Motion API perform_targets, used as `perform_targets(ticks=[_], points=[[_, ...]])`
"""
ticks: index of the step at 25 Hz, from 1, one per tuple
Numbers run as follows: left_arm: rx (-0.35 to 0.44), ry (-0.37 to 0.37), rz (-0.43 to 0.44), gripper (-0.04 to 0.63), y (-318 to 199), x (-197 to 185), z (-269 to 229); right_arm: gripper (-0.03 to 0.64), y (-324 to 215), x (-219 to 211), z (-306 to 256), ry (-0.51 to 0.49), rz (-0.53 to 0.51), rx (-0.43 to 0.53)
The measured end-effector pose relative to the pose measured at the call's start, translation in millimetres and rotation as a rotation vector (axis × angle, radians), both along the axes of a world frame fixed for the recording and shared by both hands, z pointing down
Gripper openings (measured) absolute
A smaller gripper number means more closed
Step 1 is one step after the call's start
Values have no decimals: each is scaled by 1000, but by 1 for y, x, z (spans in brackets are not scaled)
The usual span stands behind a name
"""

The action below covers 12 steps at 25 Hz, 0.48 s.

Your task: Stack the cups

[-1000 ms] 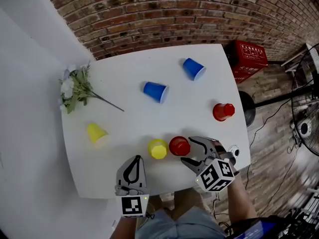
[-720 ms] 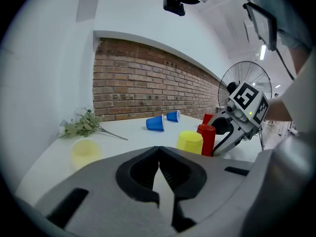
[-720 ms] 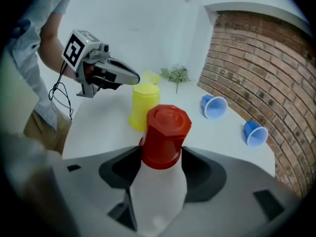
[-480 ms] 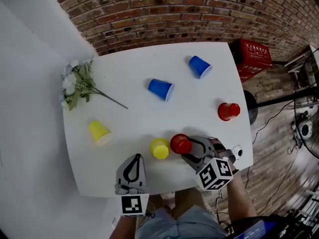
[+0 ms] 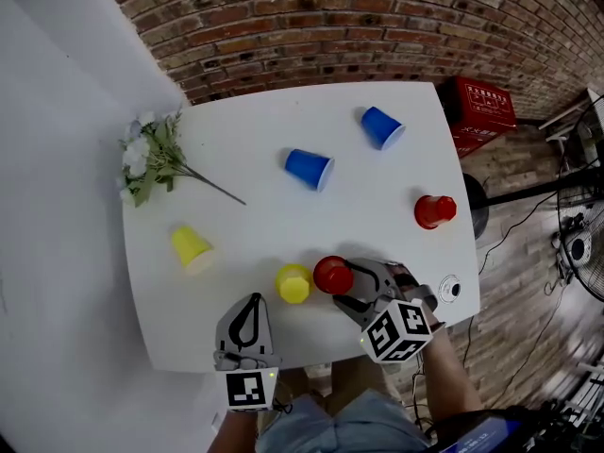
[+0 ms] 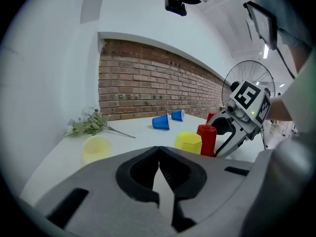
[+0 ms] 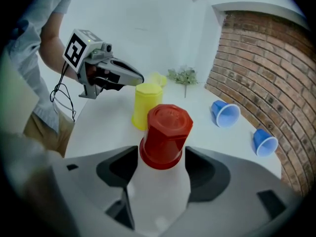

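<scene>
Right gripper (image 5: 347, 284) comes in from five o'clock, its jaws either side of an upside-down red cup (image 5: 332, 275) near the six o'clock edge of the white table (image 5: 255, 225). An upturned yellow cup (image 5: 293, 283) stands just beside it at nine o'clock. The left gripper (image 5: 253, 302) waits at seven. Lying loose are a tipped yellow cup (image 5: 192, 248) at nine, a near blue cup (image 5: 310, 168) at twelve, a far blue cup (image 5: 382, 126) at one and a tipped red cup (image 5: 434, 211) at three.

In the left gripper view, its jaws are together and empty.

In the right gripper view, the jaws have just been opening and bracket the red cup's rim without visibly squeezing it. Nothing is stacked yet, so all six cups remain.
</scene>
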<state>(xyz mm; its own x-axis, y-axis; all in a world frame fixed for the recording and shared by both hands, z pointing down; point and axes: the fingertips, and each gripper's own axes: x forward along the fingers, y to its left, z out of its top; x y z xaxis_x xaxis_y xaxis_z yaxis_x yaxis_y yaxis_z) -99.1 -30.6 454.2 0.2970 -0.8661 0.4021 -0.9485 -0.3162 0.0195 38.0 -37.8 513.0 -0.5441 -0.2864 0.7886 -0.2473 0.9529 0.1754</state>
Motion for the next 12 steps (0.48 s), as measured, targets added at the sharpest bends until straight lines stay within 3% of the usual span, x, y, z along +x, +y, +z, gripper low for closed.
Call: perform_targets(ticks=[3, 7, 12], points=[[-6, 4, -14, 6, 3, -2, 0, 344, -2, 12, -5, -25, 45, -19], [-5, -39, -10, 6, 10, -6, 8, 343, -12, 55, -17, -64, 177, -8], [24, -28, -25, 6, 1, -2, -1, 334, -40, 126, -23, -62, 408, 46]])
